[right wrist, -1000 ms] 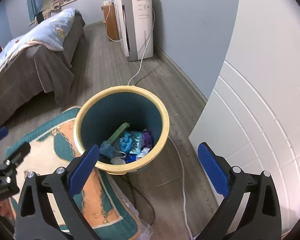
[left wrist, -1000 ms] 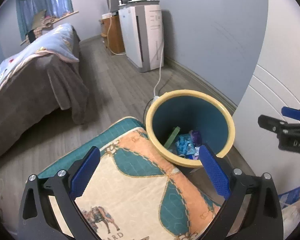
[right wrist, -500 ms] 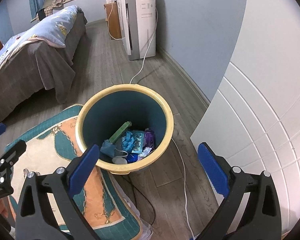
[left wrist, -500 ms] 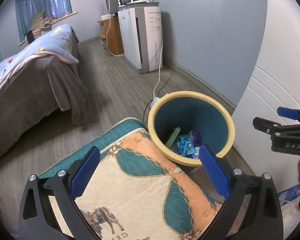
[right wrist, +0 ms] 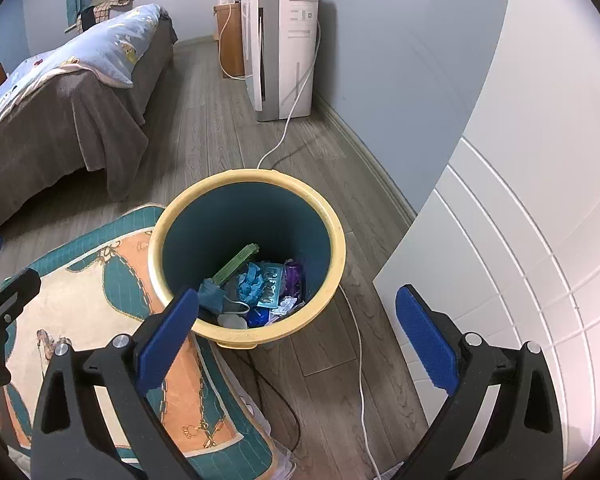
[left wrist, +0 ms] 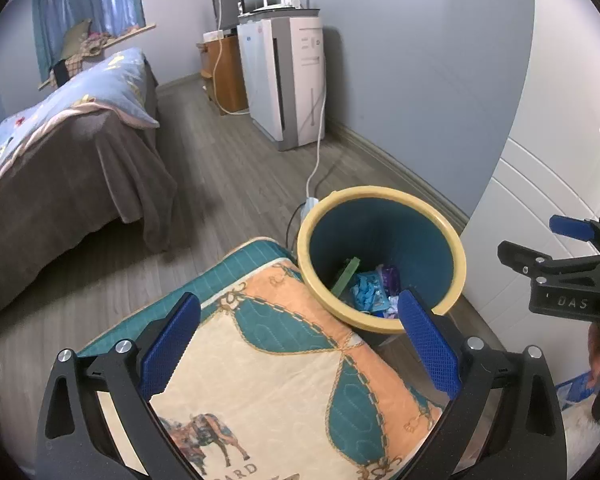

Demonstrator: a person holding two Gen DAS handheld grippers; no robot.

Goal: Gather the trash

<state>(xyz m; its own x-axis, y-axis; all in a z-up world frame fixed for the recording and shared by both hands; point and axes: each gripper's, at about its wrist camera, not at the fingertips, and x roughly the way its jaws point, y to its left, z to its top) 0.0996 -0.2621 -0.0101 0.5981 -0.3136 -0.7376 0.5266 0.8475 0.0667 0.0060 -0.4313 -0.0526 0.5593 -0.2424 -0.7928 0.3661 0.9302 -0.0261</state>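
A yellow-rimmed teal trash bin [left wrist: 380,196] [right wrist: 244,178] stands on the wood floor by the wall. It holds trash [right wrist: 260,286] [left wrist: 370,290]: blue and purple wrappers and a green strip. My left gripper [left wrist: 300,344] is open and empty above a patterned cushion [left wrist: 268,368], left of the bin. My right gripper [right wrist: 296,336] is open and empty above the bin's near rim. It also shows from the side in the left wrist view [left wrist: 556,248].
A bed [left wrist: 60,152] with a grey cover stands to the left. A white appliance [right wrist: 284,40] stands by the far wall, its cable [right wrist: 284,136] running past the bin. A white panelled door [right wrist: 520,240] is on the right.
Both grippers have drawn back and up a little from the bin, so it looks smaller and further away. Both stay open and empty.
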